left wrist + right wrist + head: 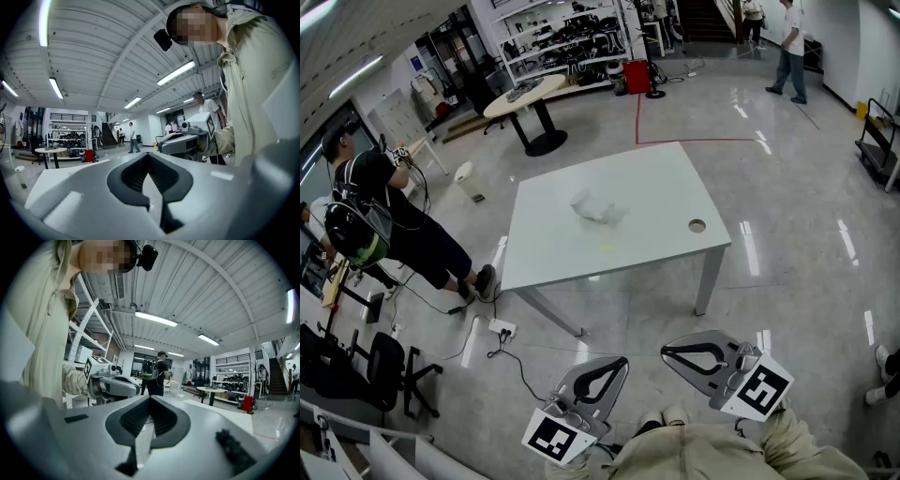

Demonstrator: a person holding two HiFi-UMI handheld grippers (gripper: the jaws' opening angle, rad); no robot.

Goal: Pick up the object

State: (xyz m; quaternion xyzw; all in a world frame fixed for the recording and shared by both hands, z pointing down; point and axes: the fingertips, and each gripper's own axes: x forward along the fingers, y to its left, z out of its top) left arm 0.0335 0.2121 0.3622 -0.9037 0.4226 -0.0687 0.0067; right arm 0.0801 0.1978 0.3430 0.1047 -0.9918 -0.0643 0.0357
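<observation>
The white object point(598, 208) is seen only in the head view, lying near the middle of the white table point(656, 178). It is pale against the pale top, so only a crumpled outline can be made out, and its material cannot be told. A round hole point(697, 226) is set in the tabletop towards the right edge, apart from the object.

Both tools are held low in that view, off the table and well apart from the object, just ahead of the wearer's trousers point(703, 455), which are cut off by the bottom edge. The left tool point(617, 364) is pressed together with nothing between its jaws; the tips are seen meeting in the left gripper view. The right tool point(667, 352) is likewise pressed together and empty, as its own view shows.

Neither gripper view takes in the object. Both are tilted upward, so much of each is filled by ceiling and strip lights, and each shows the other tool from the side.

A person in black point(380, 220) with a backpack is seen left of the table in the head view and again in the right gripper view, but not in the left one. A person in a white shirt point(789, 42) is found far off in the head view and in the left gripper view. An office chair point(384, 366) appears in the head view alone.
</observation>
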